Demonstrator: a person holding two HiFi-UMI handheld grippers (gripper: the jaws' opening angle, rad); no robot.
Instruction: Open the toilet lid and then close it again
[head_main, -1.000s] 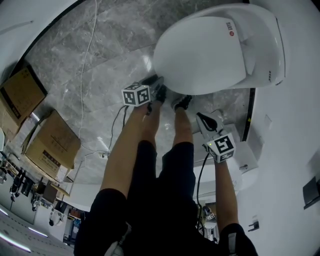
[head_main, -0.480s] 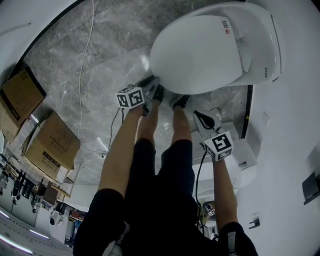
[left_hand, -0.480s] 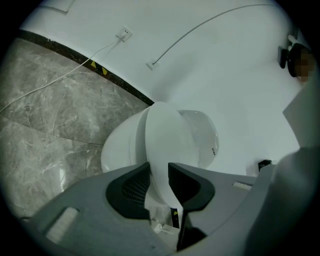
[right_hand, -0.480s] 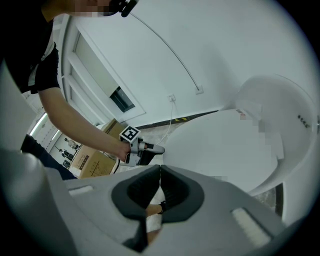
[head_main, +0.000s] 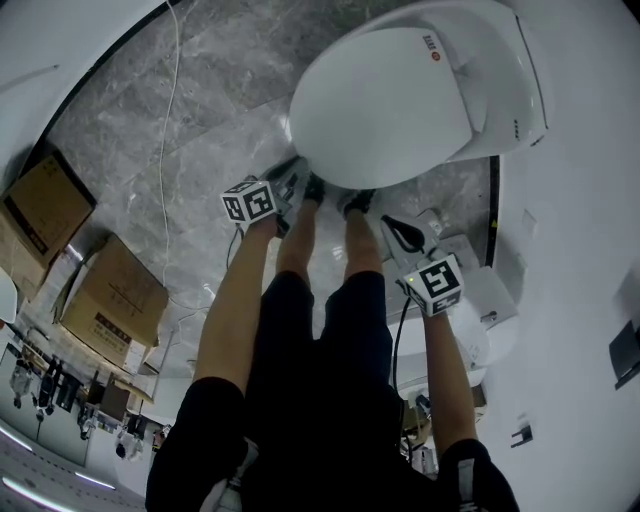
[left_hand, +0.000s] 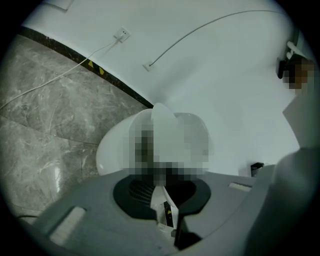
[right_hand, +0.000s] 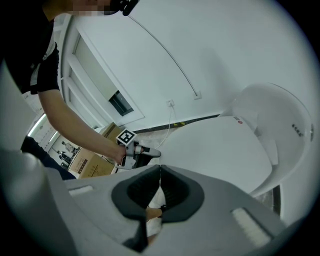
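Your left gripper (head_main: 296, 176) shifted left, jaws just closing, nearly together, nothing between | right gripper (head_main: 393, 226) pressed together, empty | toilet lid (head_main: 385, 105) down.

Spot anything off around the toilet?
Nothing spilled or damaged; the toilet lid is down and sits square. Only oddity: a loose white cable trails across the marble floor beside it.

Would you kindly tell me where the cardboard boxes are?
Head view, left side: the boxes stand on the marble floor, left of the person's legs.
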